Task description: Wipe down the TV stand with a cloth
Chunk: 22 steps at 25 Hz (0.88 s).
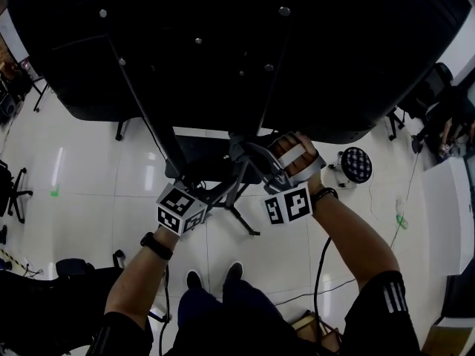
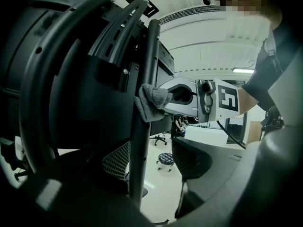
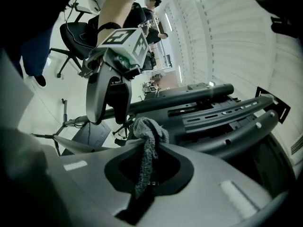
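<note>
The black TV stand (image 1: pixel 223 165) carries a large black screen (image 1: pixel 237 50) seen from behind. My right gripper (image 3: pixel 147 143) is shut on a grey cloth (image 3: pixel 147 126) and presses it against the stand's bars. The left gripper view shows that cloth (image 2: pixel 152 102) bunched on the upright post (image 2: pixel 141 141), with the right gripper (image 2: pixel 166 98) behind it. My left gripper (image 2: pixel 154 164) is open, its jaws either side of the post with floor showing between them. In the head view both grippers meet at the stand, the left gripper (image 1: pixel 211 191) below the right gripper (image 1: pixel 249 158).
A round spotted stool (image 1: pixel 355 164) stands right of the stand. The stand's legs (image 1: pixel 241 217) spread over white tiles in front of my feet (image 1: pixel 215 277). Cables (image 1: pixel 319 273) cross the floor. Office chairs (image 1: pixel 15 191) sit at the left. A person (image 3: pixel 154 13) stands far off.
</note>
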### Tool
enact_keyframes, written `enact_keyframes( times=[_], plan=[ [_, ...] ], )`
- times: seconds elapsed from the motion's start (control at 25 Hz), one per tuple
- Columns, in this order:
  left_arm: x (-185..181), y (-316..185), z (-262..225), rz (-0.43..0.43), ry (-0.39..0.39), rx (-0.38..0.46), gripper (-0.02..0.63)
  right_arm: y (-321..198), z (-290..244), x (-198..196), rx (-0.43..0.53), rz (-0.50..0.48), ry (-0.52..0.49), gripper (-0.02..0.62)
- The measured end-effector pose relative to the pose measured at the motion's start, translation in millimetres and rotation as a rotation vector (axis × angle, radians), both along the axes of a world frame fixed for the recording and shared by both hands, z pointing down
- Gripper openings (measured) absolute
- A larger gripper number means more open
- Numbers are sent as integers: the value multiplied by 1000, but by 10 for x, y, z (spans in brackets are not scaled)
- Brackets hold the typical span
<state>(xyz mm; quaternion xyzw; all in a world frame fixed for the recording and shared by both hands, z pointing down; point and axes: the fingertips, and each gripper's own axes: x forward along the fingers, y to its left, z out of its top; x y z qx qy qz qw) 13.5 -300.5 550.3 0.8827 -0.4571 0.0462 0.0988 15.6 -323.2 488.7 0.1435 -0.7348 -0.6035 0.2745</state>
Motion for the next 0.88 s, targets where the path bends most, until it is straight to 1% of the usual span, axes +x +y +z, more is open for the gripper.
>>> enact_keyframes(
  times=[0.2,0.36,0.72,0.88],
  plan=[
    [-36,-26,311,-6,6,-40,299,-9,438,0,-40,5,44,20],
    [-33,-46,547,-5,6,-70,299,-16,745,27,-76,13,60,20],
    [-18,-104,1185,-12,-2,-116,301,-34,1626,101,-185,49,125,20],
    [38,-85,1520,-13,23,-174,301,-38,2005,106,-230,67,142,20]
  ],
)
